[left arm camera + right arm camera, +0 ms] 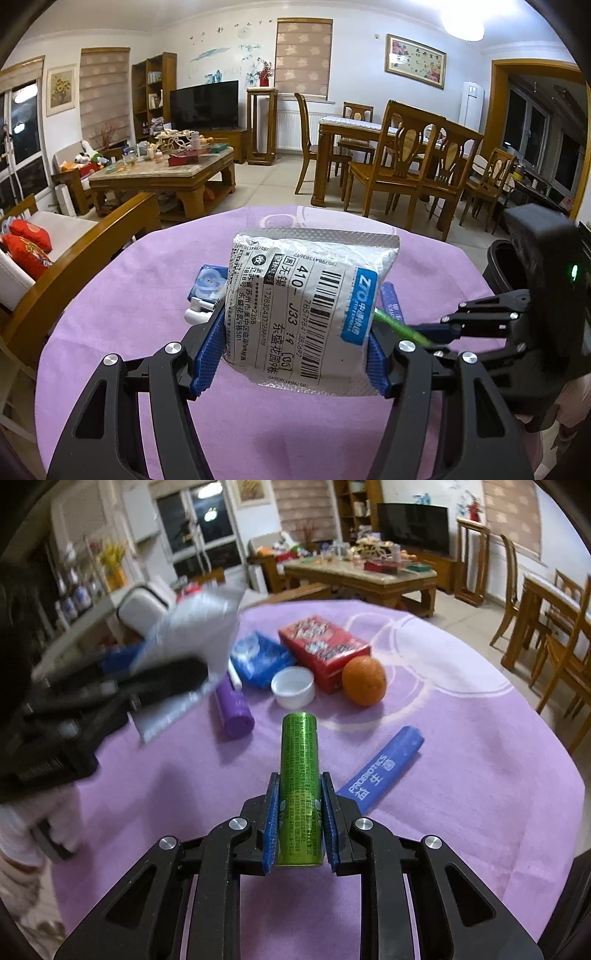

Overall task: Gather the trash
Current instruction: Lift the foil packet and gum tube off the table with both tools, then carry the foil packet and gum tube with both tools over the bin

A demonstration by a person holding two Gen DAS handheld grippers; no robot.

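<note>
A silver courier mailer bag (306, 306) with a barcode label hangs above the purple tablecloth (129, 314), and my left gripper (295, 343) is shut on its two sides. The right wrist view shows that same bag (192, 627) blurred at the left, held by the left gripper (147, 686). My right gripper (300, 786) is shut on a green foil stick pack (299, 775) that points forward over the table. In the left wrist view the right gripper (439, 328) reaches in from the right with the green stick (402, 326).
On the cloth lie a purple roll (234, 709), a blue packet (258, 657), a white cup (293, 686), a red box (325, 646), an orange (364, 681) and a blue probiotics sachet (384, 768). A black container rim (504, 266) shows at the table's right edge.
</note>
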